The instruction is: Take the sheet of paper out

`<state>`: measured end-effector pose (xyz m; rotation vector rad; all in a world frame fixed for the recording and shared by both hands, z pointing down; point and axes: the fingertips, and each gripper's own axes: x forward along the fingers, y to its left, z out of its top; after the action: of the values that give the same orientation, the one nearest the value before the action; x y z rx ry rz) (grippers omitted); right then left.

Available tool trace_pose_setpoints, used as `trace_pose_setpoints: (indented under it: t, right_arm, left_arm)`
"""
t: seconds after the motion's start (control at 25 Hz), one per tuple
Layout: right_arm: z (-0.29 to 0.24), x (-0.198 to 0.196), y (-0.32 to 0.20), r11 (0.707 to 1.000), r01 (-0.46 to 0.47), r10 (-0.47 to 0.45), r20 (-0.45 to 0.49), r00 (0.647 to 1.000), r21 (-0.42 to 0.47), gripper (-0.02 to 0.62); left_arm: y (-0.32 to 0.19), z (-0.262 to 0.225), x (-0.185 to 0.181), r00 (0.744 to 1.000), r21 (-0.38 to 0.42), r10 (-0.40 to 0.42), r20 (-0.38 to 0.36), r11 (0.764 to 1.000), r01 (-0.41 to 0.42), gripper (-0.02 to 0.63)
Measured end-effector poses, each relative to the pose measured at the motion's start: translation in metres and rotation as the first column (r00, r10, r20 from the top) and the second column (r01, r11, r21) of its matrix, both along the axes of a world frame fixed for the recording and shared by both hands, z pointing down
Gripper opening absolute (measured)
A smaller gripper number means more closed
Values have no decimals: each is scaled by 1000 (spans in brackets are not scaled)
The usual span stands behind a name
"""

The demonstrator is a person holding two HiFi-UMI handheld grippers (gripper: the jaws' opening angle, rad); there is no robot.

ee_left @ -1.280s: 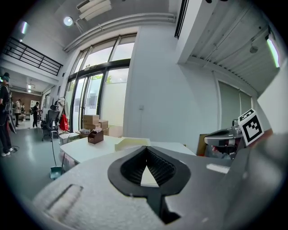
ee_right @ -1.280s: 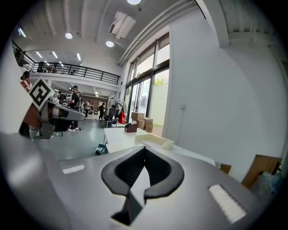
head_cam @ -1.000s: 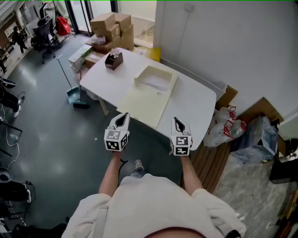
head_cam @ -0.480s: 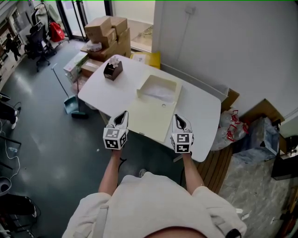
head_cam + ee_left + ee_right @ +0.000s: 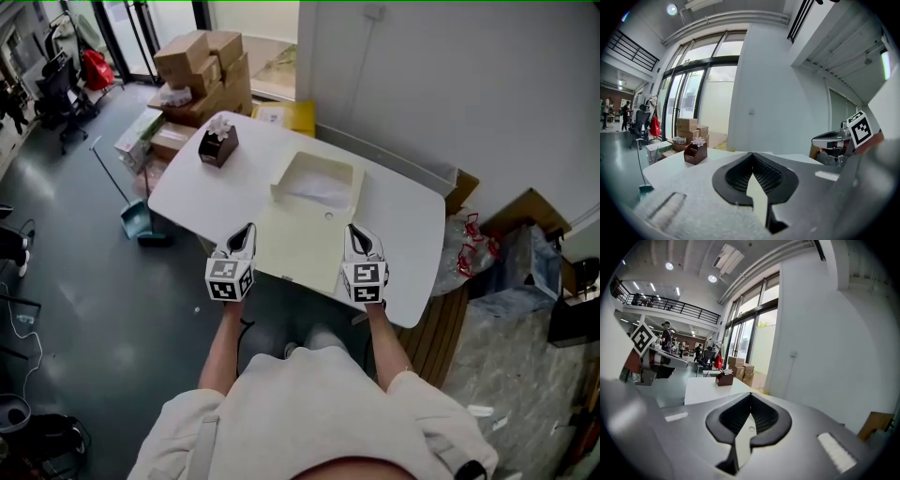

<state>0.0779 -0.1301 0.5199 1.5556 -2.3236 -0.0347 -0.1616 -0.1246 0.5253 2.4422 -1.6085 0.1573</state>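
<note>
On the table [image 5: 230, 192] sit one open box [image 5: 302, 234] and one tissue holder [image 5: 217, 147].

The person held the left forearm [image 5: 218, 343] and the right forearm [image 5: 383, 343] stretched forward and roughly parallel, with the left gripper [image 5: 247, 231] and the right gripper [image 5: 354, 231] level with each other and apart, each pointing away from the body, its jaws closed tip to tip on nothing.
</note>
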Motion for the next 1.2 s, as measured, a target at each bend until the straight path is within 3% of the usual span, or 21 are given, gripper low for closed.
trace_pose_setpoints:
  t: [0.36,1.2]
  right_arm:
    - [8,-9,-49,999,30,-31,-20,999,-16,0]
    - [19,-12,-227,987,147,-146,22,989,-65,0]
  left_arm:
    - [-40,8,-3,1000,-20,-10,5,1000,10,2]
    - [-183,7,0,990,-62,-124,61,990,127,2]
